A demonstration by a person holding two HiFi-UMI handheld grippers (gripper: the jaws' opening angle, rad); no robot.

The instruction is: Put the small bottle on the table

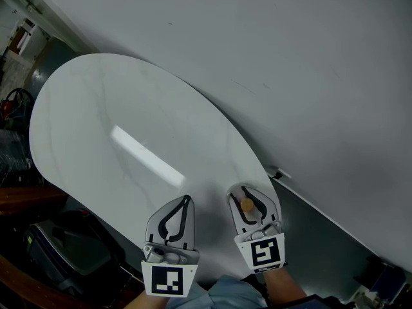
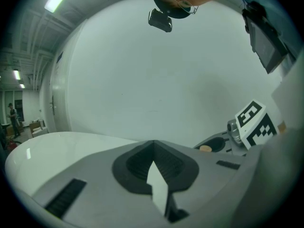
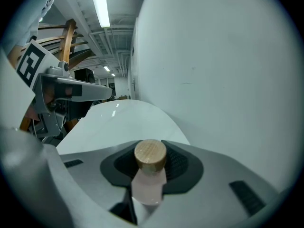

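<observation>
Head view: a glossy white oval surface [image 1: 96,121] stands against a plain white wall [image 1: 290,76]. Both of my tools sit over its near edge, side by side and apart.

Left gripper [image 1: 185,201]: jaws pressed together at the tips, with nothing between the pads. Only a sliver of white shows through the gap behind the tips in the left gripper view. Its marker cube [image 1: 168,280] sits at the bottom of the head view.

Right gripper [image 1: 244,190]: jaws pinching a small bottle [image 3: 148,184] of pale, translucent material, closed with a round wooden stopper [image 3: 150,156]. In the right gripper view the bottle stands upright between the dark ribbed pads, which press on it from both sides, with the stopper rising just above them. From the head view only the stopper is visible, as a tan dot inside the loop of the jaws.

Position of the bottle: in my right jaws, over the right-hand end of the surface, near the edge. Its base is hidden by the jaws in every view, so I cannot tell whether it touches the surface.

A light blue sleeve [image 1: 219,295] shows between the two marker cubes.
</observation>
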